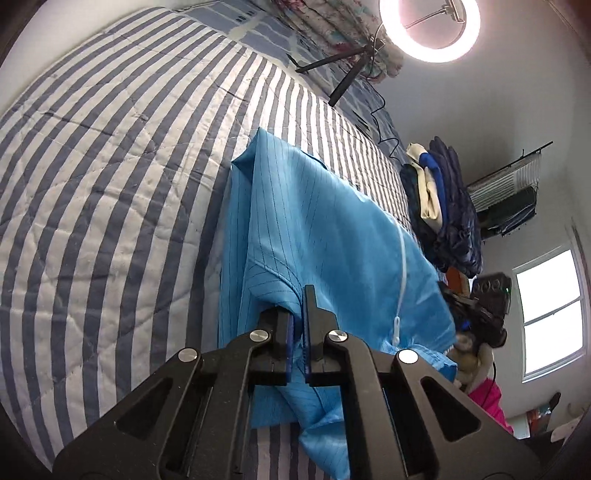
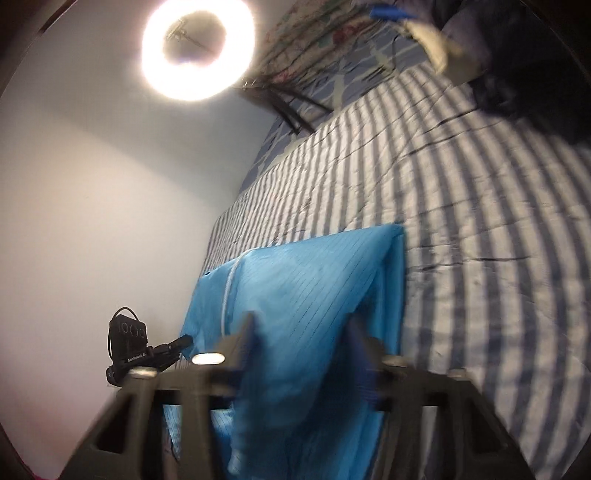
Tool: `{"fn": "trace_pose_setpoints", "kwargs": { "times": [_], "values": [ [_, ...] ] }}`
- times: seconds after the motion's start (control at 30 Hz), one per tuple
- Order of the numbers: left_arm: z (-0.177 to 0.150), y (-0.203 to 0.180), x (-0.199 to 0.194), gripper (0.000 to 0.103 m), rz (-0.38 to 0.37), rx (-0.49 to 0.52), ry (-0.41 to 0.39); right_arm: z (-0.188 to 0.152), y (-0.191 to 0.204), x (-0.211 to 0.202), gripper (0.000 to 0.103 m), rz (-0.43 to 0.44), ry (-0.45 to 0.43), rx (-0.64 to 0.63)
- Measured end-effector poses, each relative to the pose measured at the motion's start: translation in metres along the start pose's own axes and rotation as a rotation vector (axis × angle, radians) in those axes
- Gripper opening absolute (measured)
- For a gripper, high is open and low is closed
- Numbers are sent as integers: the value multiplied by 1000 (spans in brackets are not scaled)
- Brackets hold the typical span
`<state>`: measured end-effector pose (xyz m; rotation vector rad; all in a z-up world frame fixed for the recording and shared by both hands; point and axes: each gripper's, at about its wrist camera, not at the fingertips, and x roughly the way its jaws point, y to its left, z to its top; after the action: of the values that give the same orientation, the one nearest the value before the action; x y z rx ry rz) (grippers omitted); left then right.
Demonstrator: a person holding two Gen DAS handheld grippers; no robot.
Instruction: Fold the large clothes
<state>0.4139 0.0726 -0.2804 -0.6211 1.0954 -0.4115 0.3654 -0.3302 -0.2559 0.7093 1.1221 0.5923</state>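
Note:
A light blue garment (image 1: 314,229) with a white zipper (image 1: 400,280) lies partly folded on the striped quilt (image 1: 110,177). My left gripper (image 1: 298,328) is shut on a fold of the blue garment near its lower edge. In the right wrist view the same garment (image 2: 295,295) fills the lower middle. My right gripper (image 2: 301,343) has its fingers spread wide, with blue fabric draped between them; the view is blurred. The other gripper (image 2: 147,354) shows at the lower left of the right wrist view.
A ring light (image 1: 430,29) on a tripod stands at the far end of the bed, also in the right wrist view (image 2: 197,48). A pile of dark blue and cream clothes (image 1: 443,210) sits beside the garment. A window (image 1: 550,314) is at the right.

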Motion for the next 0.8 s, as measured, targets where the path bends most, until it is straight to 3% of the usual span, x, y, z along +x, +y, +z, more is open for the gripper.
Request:
{"fn": "trace_pose_setpoints", "kwargs": {
  "times": [0.03, 0.1, 0.17, 0.23, 0.3, 0.4, 0.53, 0.7, 0.8],
  "values": [
    [-1, 1, -3, 1, -1, -3, -4, 2, 4, 1, 10, -25, -1, -35],
    [-4, 11, -4, 1, 30, -1, -3, 6, 20, -1, 5, -99, -7, -164],
    [-6, 26, 5, 1, 64, -27, 26, 3, 21, 5, 5, -180, 4, -221],
    [-8, 34, 16, 1, 88, -26, 45, -6, 9, 23, 5, -250, 70, -204],
    [-9, 35, 16, 1, 71, -44, 33, -13, 12, 27, 8, -294, 80, -226],
    [-9, 28, 0, 1, 70, -8, 3, -15, 17, 7, 35, -234, 41, -190],
    [-11, 13, -33, 6, 118, 70, -61, -4, 22, -22, 35, -201, -27, -179],
    [3, -25, -62, 6, 112, 160, -146, 17, -7, -15, 37, -155, -39, -9],
    [20, -49, -58, 6, 109, 209, -151, 19, -25, -7, 38, -128, -40, 95]
  ]
}}
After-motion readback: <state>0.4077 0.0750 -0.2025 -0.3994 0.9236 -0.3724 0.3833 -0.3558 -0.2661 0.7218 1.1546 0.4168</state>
